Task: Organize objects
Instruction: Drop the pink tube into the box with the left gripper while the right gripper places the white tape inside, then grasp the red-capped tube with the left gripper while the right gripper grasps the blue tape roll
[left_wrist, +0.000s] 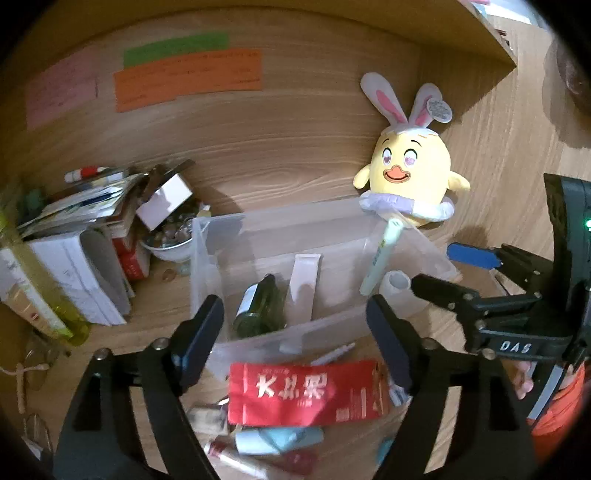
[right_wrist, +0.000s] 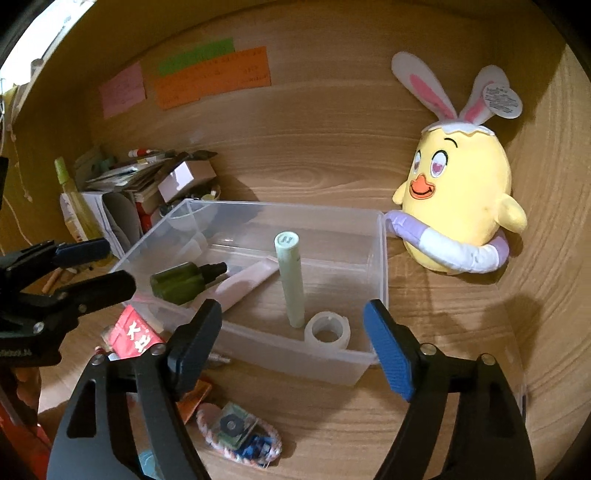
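Observation:
A clear plastic bin (right_wrist: 380, 258) (left_wrist: 201, 258) stands on the wooden desk. It holds a dark green bottle (right_wrist: 183, 282) (left_wrist: 258, 312), a white tube (right_wrist: 243, 282) (left_wrist: 303, 288), a pale green stick (right_wrist: 291, 280) (left_wrist: 380, 254) leaning upright and a tape roll (right_wrist: 327, 330) (left_wrist: 397, 286). My right gripper (right_wrist: 291, 343) is open and empty just in front of the bin's near wall. My left gripper (left_wrist: 295, 339) is open and empty above a red packet (left_wrist: 303, 391) (right_wrist: 135, 336) at the bin's left front. Each gripper shows in the other view (left_wrist: 443, 273) (right_wrist: 103, 266).
A yellow plush chick with rabbit ears (right_wrist: 461, 199) (left_wrist: 406, 173) sits right of the bin. Books, a box and a bowl (left_wrist: 92, 240) (right_wrist: 129, 192) are piled at left. Small items lie in front of the bin: a braided bracelet (right_wrist: 240, 432), tubes (left_wrist: 277, 439).

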